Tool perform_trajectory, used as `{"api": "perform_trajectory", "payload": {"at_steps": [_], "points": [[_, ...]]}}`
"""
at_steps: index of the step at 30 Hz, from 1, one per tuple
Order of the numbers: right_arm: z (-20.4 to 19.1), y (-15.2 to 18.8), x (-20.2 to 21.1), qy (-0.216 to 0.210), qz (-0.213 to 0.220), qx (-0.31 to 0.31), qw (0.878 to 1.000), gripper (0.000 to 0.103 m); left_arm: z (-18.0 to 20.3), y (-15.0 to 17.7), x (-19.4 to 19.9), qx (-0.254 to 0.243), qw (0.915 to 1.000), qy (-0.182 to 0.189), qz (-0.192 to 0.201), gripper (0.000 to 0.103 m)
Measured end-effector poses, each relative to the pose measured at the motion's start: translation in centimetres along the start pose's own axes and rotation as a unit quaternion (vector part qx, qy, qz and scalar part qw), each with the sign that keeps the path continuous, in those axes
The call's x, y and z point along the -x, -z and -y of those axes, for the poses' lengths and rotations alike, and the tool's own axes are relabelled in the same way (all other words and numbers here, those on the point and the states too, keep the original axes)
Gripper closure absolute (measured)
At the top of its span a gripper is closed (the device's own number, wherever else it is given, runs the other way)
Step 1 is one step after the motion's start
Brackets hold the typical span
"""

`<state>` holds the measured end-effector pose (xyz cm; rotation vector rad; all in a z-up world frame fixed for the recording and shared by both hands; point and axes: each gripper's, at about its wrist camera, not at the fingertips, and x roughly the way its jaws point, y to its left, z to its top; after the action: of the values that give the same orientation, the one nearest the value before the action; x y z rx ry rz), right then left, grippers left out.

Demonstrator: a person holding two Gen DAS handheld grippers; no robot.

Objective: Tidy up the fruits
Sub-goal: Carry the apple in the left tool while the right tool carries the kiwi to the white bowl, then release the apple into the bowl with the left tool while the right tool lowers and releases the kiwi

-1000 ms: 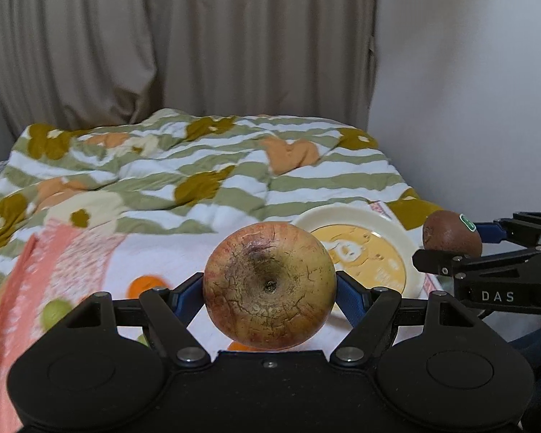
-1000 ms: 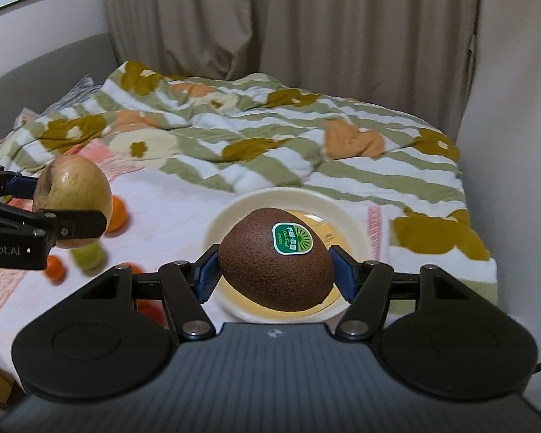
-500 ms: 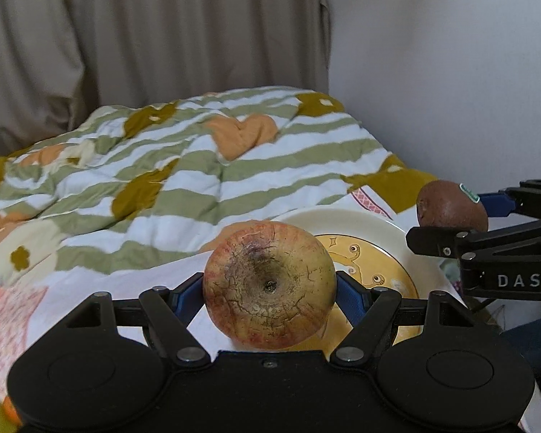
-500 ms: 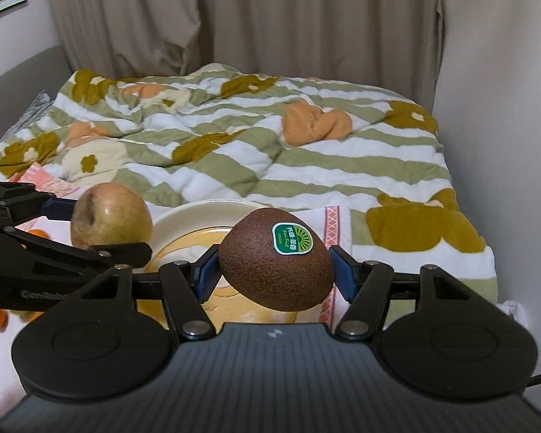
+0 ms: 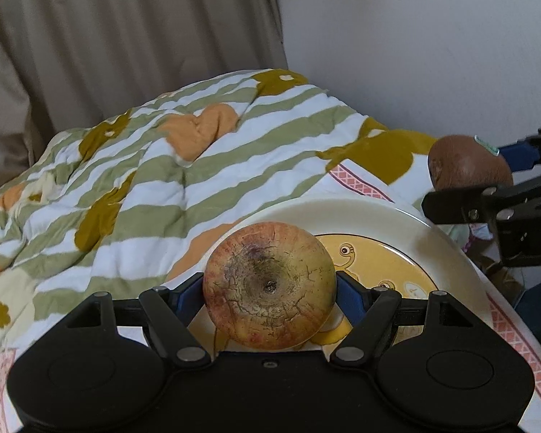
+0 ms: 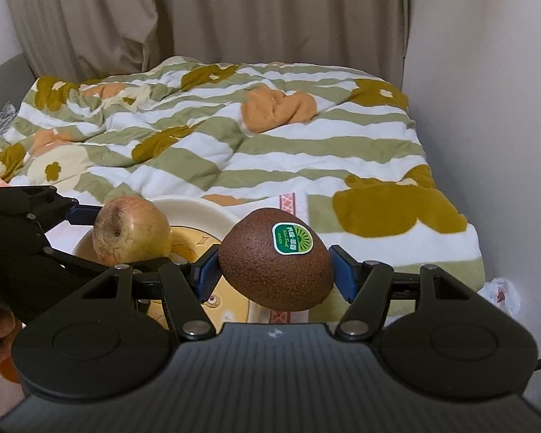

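My left gripper [image 5: 269, 297] is shut on a yellow-red apple [image 5: 268, 285], its blue pads pressing both sides. The apple hangs over the near left part of a cream plate [image 5: 407, 216] with a yellow cartoon centre. My right gripper [image 6: 275, 270] is shut on a brown kiwi [image 6: 276, 259] with a green sticker. From the left wrist view that kiwi [image 5: 467, 167] floats beyond the plate's right rim. In the right wrist view the apple [image 6: 131, 231] and the left gripper [image 6: 126, 236] sit to the left, over the plate [image 6: 194, 209].
The plate lies on a bed with a striped green-and-white quilt [image 6: 234, 144] with flower and heart patches. Beige curtains [image 5: 126, 36] hang behind, and a white wall [image 5: 432, 36] runs close on the right. An orange fruit [image 6: 7, 368] shows at the lower left.
Both grippers have moved down and closer to the plate, which now looks larger. The left one swung right with the apple, leaving the loose fruits out of its view. Both grips are unchanged.
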<state>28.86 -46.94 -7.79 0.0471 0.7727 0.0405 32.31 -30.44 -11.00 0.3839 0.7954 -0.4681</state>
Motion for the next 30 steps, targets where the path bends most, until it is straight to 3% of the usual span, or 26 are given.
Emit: {"api": "perform_trajectory", "payload": {"at_steps": [5,9,13,19,23,30], "points": [[0.3,0.0,0.1,0.008,0.000,-0.005,1.000,0.024,0.2,-0.2,-0.3,-0.011,0.9999,-0.004,0.004,0.023],[0.4,-0.3,0.4,0.008,0.002,-0.008,1.000,0.024,0.1,-0.2,1.3,-0.021,0.9992,-0.014,0.030,0.000],[0.1,-0.7,0.8,0.006,0.005,0.006,1.000,0.024,-0.7,0.2,3.3,-0.017,0.9993,-0.018,0.029,0.000],[-1.7,-0.6,0.6,-0.007,0.001,0.056,0.998,0.024,-2.8,1.8,6.8,0.049,0.9986,-0.010,0.017,0.000],[-4.1,-0.1,-0.6,-0.003,-0.007,0.125,0.992,0.024,-3.5,2.8,9.0,0.089,0.9957,-0.015,0.019,0.000],[-7.2,1.7,-3.1,0.005,-0.011,0.211,0.977,0.024,-3.8,4.5,11.5,0.114,0.9925,-0.039,0.021,0.000]]}}
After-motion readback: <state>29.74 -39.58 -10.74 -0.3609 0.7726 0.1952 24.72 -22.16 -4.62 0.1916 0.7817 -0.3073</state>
